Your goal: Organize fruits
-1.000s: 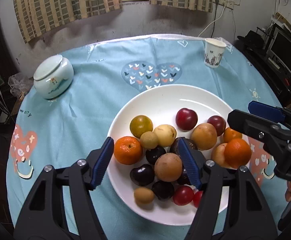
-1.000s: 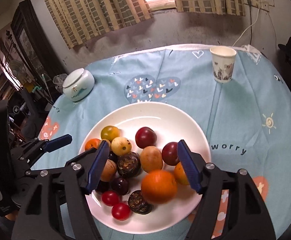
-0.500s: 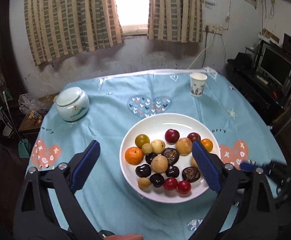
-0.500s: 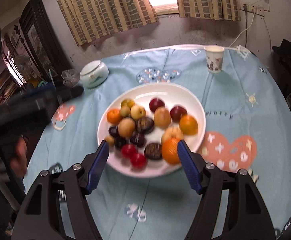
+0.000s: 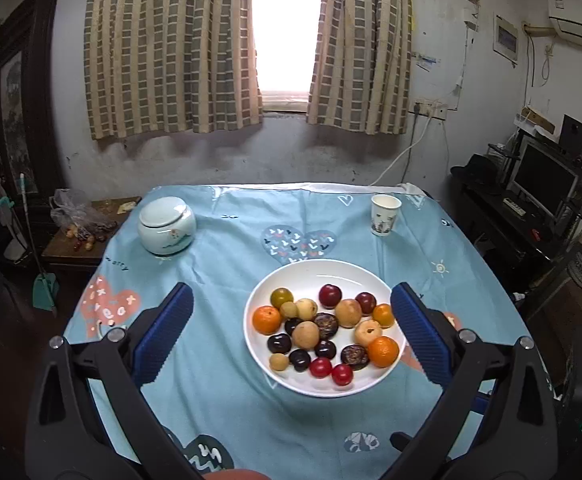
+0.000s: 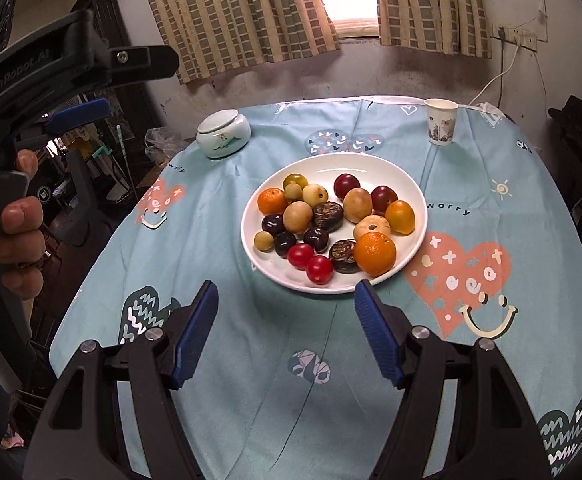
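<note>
A white plate (image 5: 311, 270) (image 6: 351, 166) on the blue tablecloth holds several fruits: oranges (image 5: 383, 351) (image 6: 375, 253), red cherry tomatoes (image 5: 321, 367) (image 6: 319, 269), dark plums and yellowish round fruits. My left gripper (image 5: 289, 288) hangs above and in front of the plate, its jaws opening wide with nothing between them. In the right wrist view the left gripper (image 6: 79, 114) shows at the upper left, held by a person's hand (image 6: 19, 236). My right gripper (image 6: 286, 286) is open and empty, short of the plate's near rim.
A pale green lidded jar (image 5: 166, 225) (image 6: 223, 133) stands at the table's far left, a paper cup (image 5: 385, 209) (image 6: 442, 121) at the far right. A low side table with a bag (image 5: 81, 224) is left of the table, a monitor desk (image 5: 543, 184) right.
Both grippers have drawn back and up from the plate, which now looks smaller and farther. The left jaws have spread much wider. The fruits lie as before.
</note>
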The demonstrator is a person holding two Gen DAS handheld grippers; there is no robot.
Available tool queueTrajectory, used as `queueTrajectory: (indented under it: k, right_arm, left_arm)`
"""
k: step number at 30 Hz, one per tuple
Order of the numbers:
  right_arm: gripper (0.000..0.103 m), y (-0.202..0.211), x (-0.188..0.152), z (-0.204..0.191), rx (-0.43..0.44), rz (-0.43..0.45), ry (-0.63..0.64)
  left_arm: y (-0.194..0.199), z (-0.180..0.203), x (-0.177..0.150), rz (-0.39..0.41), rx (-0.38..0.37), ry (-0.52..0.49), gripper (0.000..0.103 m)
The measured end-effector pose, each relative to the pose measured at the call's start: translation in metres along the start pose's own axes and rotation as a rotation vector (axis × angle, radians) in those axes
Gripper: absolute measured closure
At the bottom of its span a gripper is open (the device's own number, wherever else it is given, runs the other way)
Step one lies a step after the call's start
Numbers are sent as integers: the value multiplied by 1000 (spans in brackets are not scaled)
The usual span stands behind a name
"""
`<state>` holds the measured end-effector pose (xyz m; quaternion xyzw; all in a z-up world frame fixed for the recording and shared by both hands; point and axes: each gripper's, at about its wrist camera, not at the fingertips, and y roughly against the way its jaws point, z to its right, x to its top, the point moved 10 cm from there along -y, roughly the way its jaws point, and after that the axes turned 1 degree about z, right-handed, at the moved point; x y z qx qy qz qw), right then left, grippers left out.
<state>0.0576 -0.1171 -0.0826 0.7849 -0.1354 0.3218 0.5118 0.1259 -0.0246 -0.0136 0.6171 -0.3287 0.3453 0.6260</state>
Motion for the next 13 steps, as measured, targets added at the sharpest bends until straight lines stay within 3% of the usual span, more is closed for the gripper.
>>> queueTrajectory:
  k: [13]
  right_arm:
    - [32, 5, -1, -12, -19, 15, 34]
  left_arm:
    - [12, -12, -13, -35, 37, 3, 2]
